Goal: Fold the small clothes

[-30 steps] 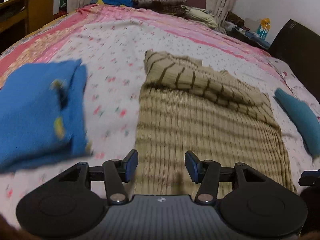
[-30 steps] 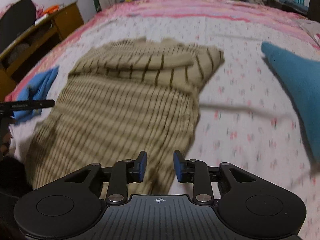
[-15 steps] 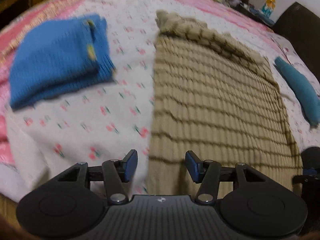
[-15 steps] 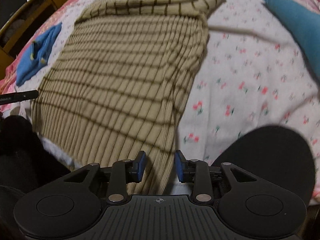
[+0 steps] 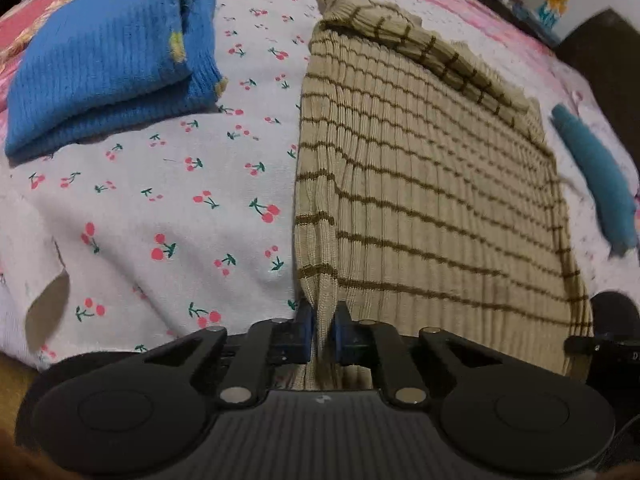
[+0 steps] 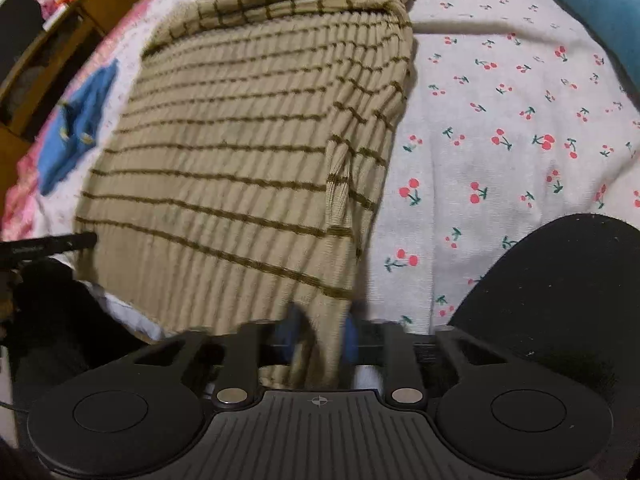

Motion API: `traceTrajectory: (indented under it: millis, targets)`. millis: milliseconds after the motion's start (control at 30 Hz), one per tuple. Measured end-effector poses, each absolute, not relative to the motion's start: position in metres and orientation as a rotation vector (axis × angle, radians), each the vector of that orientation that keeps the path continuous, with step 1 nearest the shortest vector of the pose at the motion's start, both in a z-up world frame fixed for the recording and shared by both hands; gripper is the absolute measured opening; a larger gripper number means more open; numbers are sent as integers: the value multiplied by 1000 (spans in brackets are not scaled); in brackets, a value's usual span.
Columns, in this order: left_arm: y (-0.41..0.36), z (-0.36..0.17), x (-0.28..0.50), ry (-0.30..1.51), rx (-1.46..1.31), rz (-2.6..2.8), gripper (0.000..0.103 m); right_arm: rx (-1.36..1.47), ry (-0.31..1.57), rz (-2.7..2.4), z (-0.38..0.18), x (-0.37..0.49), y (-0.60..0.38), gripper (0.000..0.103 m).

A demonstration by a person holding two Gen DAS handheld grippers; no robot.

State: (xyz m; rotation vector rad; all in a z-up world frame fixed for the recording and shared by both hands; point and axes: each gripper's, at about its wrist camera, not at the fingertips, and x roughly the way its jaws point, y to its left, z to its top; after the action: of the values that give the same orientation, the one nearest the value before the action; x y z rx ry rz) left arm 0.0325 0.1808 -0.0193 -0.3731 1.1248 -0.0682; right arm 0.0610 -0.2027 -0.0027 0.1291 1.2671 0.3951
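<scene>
**What the views don't settle**

Right wrist view: the right gripper (image 6: 318, 340) fingertips (image 6: 290, 334) are smeared with motion blur; sweater (image 6: 240, 152) hem bunches between them, contact unclear. Teal garment (image 6: 592, 4) is cut off by the top-right edge. Blue knit (image 6: 74, 128) is blurred, its fold unreadable. Desk (image 6: 60, 44) is cropped at the left rim.

Left wrist view: sweater's near hem drops out of sight behind the left gripper (image 5: 322, 332). Small figure (image 5: 554, 8) on the far shelf is too small to identify.

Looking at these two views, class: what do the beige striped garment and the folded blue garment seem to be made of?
Beige striped garment: likely ribbed knit, matte; fine vertical ridges show. Folded blue garment: probably knitted yarn, soft, matte; visible knit rows, ribbed edge.
</scene>
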Motion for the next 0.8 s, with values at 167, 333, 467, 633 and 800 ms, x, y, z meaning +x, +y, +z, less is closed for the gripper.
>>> traceTrajectory:
  millis: [167, 333, 467, 633, 800]
  targets:
    - [187, 0, 32, 1054, -486, -94, 14, 299, 1199, 461, 9, 60, -220, 7]
    - [193, 24, 41, 937, -614, -144, 14, 467, 1074, 497, 32, 65, -240, 6]
    - [196, 41, 62, 847, -720, -188, 14, 598, 958, 509, 54, 80, -255, 6]
    - [199, 54, 96, 756, -811, -208, 14, 730, 847, 503, 70, 117, -267, 6]
    - [203, 63, 132, 696, -829, -205, 14, 785, 787, 486, 76, 156, -269, 6]
